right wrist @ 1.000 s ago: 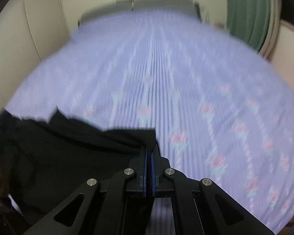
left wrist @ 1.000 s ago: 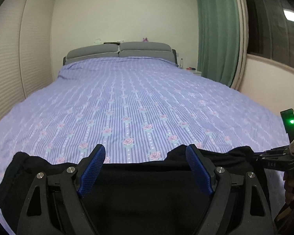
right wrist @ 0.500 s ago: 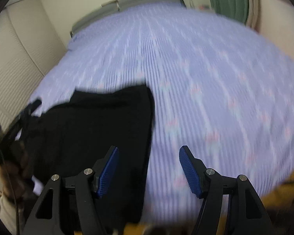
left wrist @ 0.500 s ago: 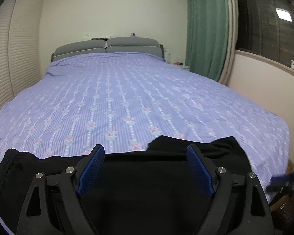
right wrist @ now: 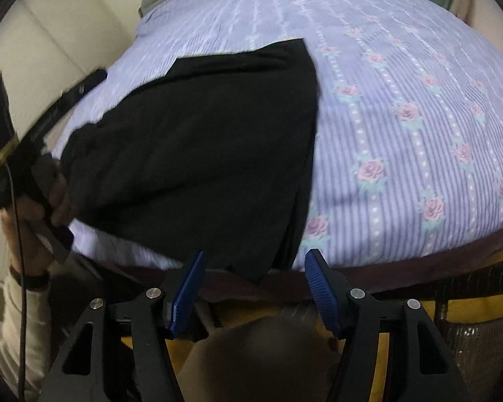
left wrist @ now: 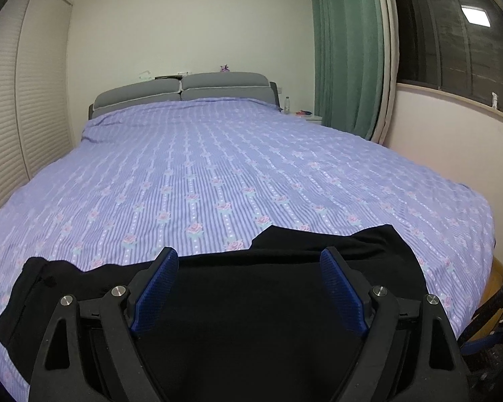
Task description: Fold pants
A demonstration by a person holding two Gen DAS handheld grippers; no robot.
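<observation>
Black pants (left wrist: 251, 294) lie folded flat on the near end of a purple flowered bed; they also show in the right wrist view (right wrist: 201, 147), with one corner hanging over the bed's foot edge. My left gripper (left wrist: 249, 261) is open and empty, just above the pants. My right gripper (right wrist: 253, 258) is open and empty, pulled back beyond the foot of the bed, off the pants. The left gripper (right wrist: 84, 87) also shows at the left of the right wrist view, held in a hand.
The bed cover (left wrist: 234, 167) stretches to grey headboard cushions (left wrist: 184, 90). A green curtain (left wrist: 348, 50) and a window sill wall (left wrist: 452, 127) stand at the right, a slatted wardrobe (left wrist: 6, 117) at the left. The bed's dark foot edge (right wrist: 419, 261) lies below the right gripper.
My right gripper opened, let go of the pants' corner and drew back past the foot of the bed. My left gripper stayed open and rose a little.
</observation>
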